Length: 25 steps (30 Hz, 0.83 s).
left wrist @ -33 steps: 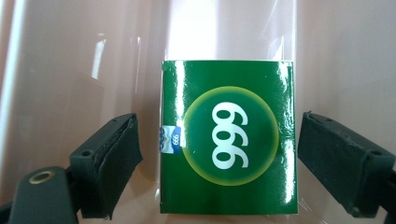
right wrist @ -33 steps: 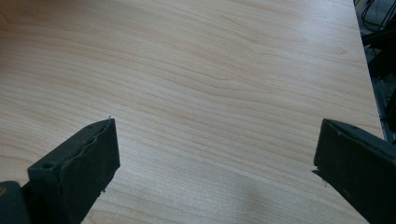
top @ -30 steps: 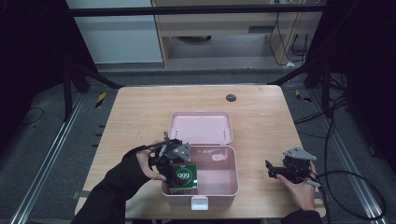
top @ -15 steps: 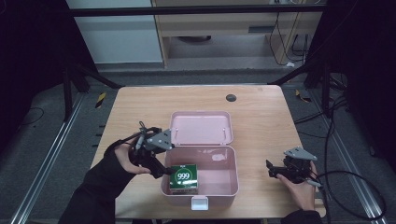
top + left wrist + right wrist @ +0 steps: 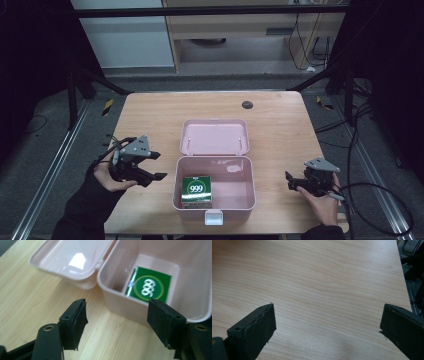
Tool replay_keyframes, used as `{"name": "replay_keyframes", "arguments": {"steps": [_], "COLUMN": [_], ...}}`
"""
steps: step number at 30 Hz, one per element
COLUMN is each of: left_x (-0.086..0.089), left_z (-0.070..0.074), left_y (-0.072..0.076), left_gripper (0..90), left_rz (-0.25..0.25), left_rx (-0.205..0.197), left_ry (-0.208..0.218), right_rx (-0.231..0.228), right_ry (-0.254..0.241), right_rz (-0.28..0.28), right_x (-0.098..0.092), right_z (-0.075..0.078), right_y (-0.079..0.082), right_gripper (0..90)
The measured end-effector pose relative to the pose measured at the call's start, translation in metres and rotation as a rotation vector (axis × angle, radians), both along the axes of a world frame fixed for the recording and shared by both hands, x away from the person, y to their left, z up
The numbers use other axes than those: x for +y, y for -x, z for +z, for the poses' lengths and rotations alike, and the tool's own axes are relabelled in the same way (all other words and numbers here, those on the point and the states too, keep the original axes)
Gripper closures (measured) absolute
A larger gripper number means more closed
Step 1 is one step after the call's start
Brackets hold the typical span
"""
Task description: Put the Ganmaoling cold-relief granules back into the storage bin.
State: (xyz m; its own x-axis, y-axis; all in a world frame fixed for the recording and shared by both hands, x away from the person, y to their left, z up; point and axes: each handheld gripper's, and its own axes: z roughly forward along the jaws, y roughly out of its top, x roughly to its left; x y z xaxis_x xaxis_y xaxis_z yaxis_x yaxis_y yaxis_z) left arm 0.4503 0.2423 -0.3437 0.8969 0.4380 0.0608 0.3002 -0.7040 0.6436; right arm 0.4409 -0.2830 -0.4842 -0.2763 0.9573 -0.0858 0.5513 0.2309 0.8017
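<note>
Glossy green box [image 5: 196, 189] in smooth pink plastic case [image 5: 250, 192]; both claws [image 5: 156, 166] [image 5: 289, 181] apart, empty.

Pink box [image 5: 215, 200] open at table centre, lid [image 5: 214, 136] laid back flat; green carton [image 5: 196, 190] (marked "999") inside, left side.

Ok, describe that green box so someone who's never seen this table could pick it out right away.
Start at the wooden table and find the open pink case near its front edge, lid laid back flat behind it. Inside the case's near-left corner sits the green box. It is the only thing in the case, dark green with a white 999 in a ring on top.
</note>
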Motion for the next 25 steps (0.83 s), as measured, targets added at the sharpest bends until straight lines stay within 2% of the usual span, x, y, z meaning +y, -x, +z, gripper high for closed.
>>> {"name": "replay_keyframes", "arguments": {"steps": [1,2,3,6,9,10,11,13,14,15,16,18,25], "left_x": [0.006,0.006,0.012,0.017,0.026,0.031,0.031,0.035,0.040,0.042,0.042,0.046,0.058], "left_z": [-0.011,-0.011,-0.022,-0.033,-0.049,-0.061,-0.061,-0.071,-0.081,-0.085,-0.085,-0.094,-0.114], "left_y": [-0.004,-0.004,-0.006,-0.008,-0.013,-0.017,-0.017,-0.020,-0.025,-0.028,-0.028,-0.031,-0.039], "left_gripper": [33.2,33.5,33.5,33.3,33.6,33.5,32.8,32.3,31.0,30.5,30.5,29.8,27.2], "left_rz": [0.014,0.014,0.061,0.107,0.185,0.238,0.238,0.299,0.351,0.378,0.378,0.429,0.570], "left_rx": [-0.012,-0.012,-0.007,-0.004,0.000,0.008,0.008,-0.004,0.006,0.009,0.009,0.015,0.023], "left_ry": [0.023,0.023,0.030,0.045,0.093,0.102,0.102,0.102,0.118,0.121,0.121,0.124,0.090], "right_rx": [0.002,0.002,0.003,0.004,0.005,0.005,0.006,0.006,0.005,0.005,0.006,0.007,0.017], "right_ry": [0.003,0.003,0.001,0.003,0.008,0.009,0.009,0.011,0.009,0.012,0.016,0.027,0.028], "right_rz": [0.000,0.000,-0.001,-0.001,0.000,0.000,0.000,-0.001,-0.004,-0.004,-0.006,-0.003,-0.013], "right_x": [0.000,0.000,0.000,0.000,0.000,0.000,0.000,0.000,0.001,0.001,0.001,0.001,-0.001], "right_z": [0.000,0.000,0.000,0.000,-0.001,-0.001,-0.001,-0.001,-0.001,-0.001,-0.001,-0.002,-0.004], "right_y": [0.000,0.000,0.000,0.000,0.000,0.000,0.000,0.000,0.001,0.001,0.001,0.001,0.002], "right_gripper": [0.7,0.7,0.8,0.8,0.8,0.9,0.8,0.8,0.8,0.8,0.8,0.9,1.1]}}
